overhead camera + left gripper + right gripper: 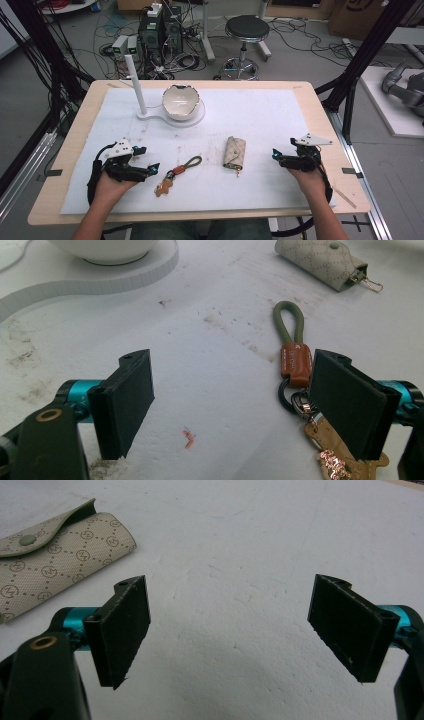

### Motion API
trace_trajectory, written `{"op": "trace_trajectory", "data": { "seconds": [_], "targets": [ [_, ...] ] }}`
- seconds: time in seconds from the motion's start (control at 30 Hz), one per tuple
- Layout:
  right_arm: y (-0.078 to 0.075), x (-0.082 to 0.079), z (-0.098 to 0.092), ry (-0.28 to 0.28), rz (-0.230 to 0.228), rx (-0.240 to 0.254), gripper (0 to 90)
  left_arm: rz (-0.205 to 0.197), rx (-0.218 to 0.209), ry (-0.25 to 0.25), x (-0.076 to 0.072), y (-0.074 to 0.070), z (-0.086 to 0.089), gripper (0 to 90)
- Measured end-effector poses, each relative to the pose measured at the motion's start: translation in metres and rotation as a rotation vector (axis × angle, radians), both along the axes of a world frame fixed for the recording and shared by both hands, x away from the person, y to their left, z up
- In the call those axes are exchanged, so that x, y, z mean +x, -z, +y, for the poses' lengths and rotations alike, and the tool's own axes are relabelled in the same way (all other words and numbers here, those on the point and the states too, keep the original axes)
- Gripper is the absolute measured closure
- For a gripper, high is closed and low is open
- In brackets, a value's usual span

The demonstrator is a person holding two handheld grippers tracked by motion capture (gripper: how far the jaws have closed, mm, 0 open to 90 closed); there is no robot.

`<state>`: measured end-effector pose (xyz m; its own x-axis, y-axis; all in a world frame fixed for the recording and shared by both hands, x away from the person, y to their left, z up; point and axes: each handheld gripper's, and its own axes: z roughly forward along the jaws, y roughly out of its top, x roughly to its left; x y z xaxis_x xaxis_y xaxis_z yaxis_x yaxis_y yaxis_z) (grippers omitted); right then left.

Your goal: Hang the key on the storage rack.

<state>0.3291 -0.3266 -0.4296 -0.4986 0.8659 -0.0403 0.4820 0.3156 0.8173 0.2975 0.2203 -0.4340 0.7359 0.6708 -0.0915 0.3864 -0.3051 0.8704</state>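
**Both grippers wide, keyring at my left jaw**

My left gripper (152,168) sits low over the white mat (260,115) at the near left, jaws spread wide with nothing between them. In the left gripper view the bare mat lies between the pads, and the keyring (295,390) lies along the right-hand jaw, just beside it: green cord loop pointing away, brown leather tab level with the jaw's tip, the gold charm partly hidden behind the pad. I cannot tell whether jaw and ring touch. From the high view the keyring sits just right of that gripper's tips. Further right lies the beige key pouch (234,152), near the middle of the mat. My right gripper (276,155) rests at the near right, jaws equally wide and empty, with the pouch off to the left of its tips, apart from them.
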Motion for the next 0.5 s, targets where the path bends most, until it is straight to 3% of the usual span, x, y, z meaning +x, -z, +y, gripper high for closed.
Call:
{"op": "trace_trajectory", "data": {
  "seconds": [0.5],
  "targets": [
    [0.0016, -0.0010, 0.0023, -0.020, 0.006, -0.016, 17.4, 0.007, 0.007, 0.022, 0.0014, 0.0013, -0.0067, 18.4]
  ]
}}
